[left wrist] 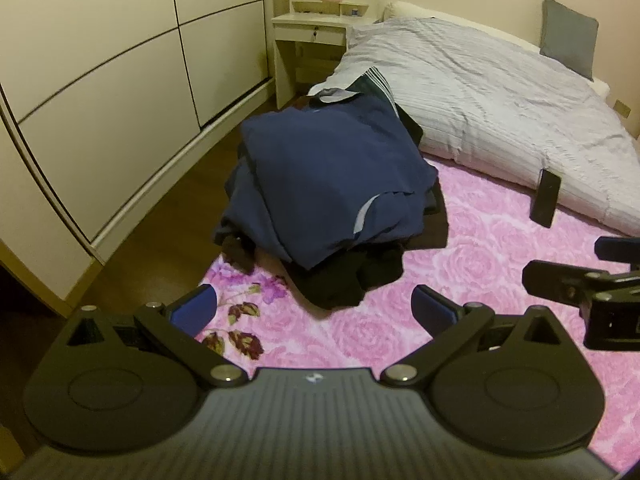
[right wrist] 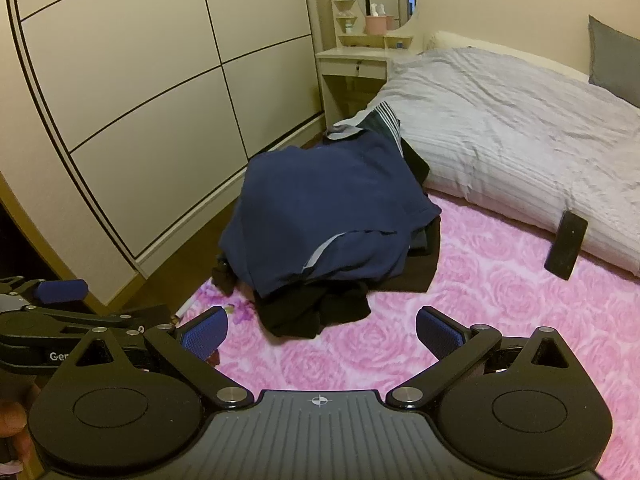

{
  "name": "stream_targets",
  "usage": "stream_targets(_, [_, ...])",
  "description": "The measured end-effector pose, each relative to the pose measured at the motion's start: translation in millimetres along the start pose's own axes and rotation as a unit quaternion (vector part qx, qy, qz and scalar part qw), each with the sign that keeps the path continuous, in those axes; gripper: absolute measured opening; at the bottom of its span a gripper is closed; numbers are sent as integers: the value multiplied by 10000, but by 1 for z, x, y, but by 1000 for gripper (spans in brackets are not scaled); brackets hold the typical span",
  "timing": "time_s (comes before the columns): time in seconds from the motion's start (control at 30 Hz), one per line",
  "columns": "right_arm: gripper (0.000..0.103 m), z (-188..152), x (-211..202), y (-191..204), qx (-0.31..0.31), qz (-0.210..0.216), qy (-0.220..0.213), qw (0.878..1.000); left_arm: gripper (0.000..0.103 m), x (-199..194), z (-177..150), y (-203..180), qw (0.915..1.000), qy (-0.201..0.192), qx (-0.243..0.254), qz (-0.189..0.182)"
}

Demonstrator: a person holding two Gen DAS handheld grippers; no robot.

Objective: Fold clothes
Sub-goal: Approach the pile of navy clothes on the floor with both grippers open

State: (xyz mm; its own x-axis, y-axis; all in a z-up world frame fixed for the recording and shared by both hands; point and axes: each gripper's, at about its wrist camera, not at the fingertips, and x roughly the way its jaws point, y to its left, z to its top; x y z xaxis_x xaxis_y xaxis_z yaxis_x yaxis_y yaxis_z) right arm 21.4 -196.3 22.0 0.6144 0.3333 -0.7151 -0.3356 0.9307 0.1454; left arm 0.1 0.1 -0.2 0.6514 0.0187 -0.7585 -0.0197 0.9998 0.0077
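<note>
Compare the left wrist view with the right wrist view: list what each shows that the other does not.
Left wrist only: the right tool at the right edge, and the leaf print on the pink cover.

Right wrist only: the left tool at the left edge, and a white stick by the pile.

Both: the clothes pile, phone, duvet, wardrobe, dresser.

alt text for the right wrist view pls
A pile of clothes, a navy garment on top, sits on a pink rose-patterned blanket ahead of the open, empty right gripper. A black phone leans against a grey duvet.
</note>
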Motion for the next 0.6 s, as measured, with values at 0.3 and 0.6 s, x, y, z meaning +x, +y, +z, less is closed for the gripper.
stream_targets(0.3, [103,-3,3,-5,41,35,-2,10000,101,5,-3,2,9999,85,-90,-55])
stream_targets(0.6, [103,-3,4,-6,83,40,23,10000,101,8,-4,0,9998,122,-132,-65])
